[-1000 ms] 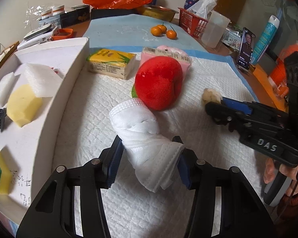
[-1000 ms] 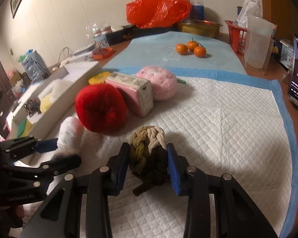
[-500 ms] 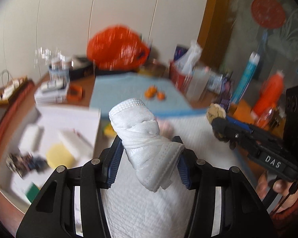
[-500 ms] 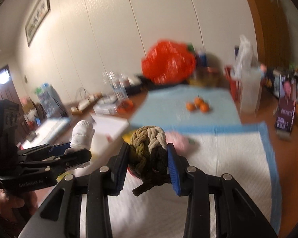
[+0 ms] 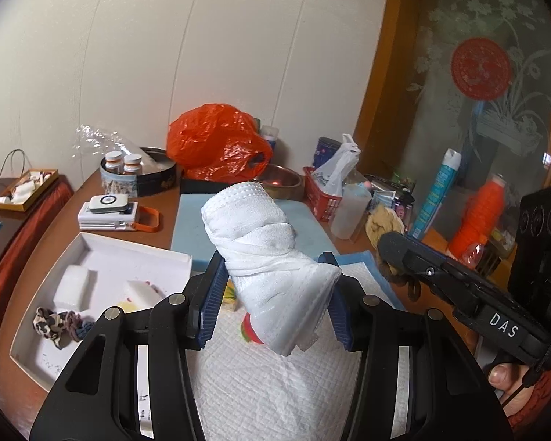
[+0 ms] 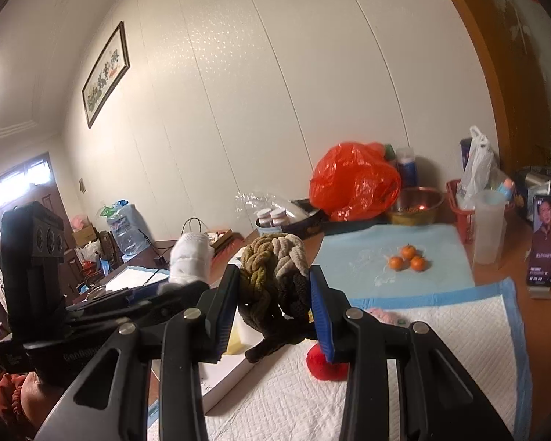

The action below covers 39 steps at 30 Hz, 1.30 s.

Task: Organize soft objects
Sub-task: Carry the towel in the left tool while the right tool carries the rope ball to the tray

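Both loads had risen off the white pad since a second earlier: my left tongs (image 5: 272,308) clamped the rolled white cloth (image 5: 264,253) at frame centre, my right tongs (image 6: 273,316) pinched the braided rope knot (image 6: 275,275). Next stop, I judged, was the white tray (image 5: 92,250) at lower left.

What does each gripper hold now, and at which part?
The left gripper holds the white cloth roll near its lower end. The right gripper holds the knotted rope ball by its sides.

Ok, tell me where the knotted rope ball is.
The rope ball is clamped in the right gripper, held above the white pad, beside the left gripper's white cloth roll.
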{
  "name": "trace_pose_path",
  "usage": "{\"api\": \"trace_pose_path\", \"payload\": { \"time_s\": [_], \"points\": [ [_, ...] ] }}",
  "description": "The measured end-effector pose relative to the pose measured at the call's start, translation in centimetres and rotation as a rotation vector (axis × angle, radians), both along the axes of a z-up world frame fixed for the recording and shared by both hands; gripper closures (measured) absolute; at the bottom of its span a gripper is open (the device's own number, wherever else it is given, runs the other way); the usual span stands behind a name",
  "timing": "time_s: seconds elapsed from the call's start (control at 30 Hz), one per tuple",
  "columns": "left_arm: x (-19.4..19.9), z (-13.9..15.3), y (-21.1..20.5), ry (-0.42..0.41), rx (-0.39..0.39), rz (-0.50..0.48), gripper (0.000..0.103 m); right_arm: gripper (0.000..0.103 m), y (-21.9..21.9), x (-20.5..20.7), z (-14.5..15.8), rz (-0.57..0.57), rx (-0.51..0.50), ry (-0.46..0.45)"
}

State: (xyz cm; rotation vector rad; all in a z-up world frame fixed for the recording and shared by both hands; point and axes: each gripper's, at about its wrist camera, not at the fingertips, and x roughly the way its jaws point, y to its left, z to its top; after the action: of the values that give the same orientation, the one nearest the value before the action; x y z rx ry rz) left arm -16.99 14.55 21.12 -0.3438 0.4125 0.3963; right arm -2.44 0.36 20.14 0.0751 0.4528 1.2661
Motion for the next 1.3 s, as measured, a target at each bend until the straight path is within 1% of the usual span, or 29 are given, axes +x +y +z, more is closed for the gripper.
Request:
{"api": "trace_pose_path", "payload": {
  "time_s": [0.2, 0.4, 1.3],
  "points": [
    [-0.9, -0.4, 0.7, 0.001, -0.013, 0.020, 0.053, 0.065, -0.3, -0.6, -0.1, -0.002, -0.002, 0.016],
    [-1.5, -0.7, 1.3, 0.004, -0.023, 0.029, 0.053, 0.065, 0.5, -1.3, -0.4, 0.012, -0.015, 0.021],
    [-2.4, -0.9, 2.2, 0.002, -0.028, 0.043, 0.053, 0.064, 1.5, -2.0, -0.9, 0.019, -0.024, 0.033]
  ]
}}
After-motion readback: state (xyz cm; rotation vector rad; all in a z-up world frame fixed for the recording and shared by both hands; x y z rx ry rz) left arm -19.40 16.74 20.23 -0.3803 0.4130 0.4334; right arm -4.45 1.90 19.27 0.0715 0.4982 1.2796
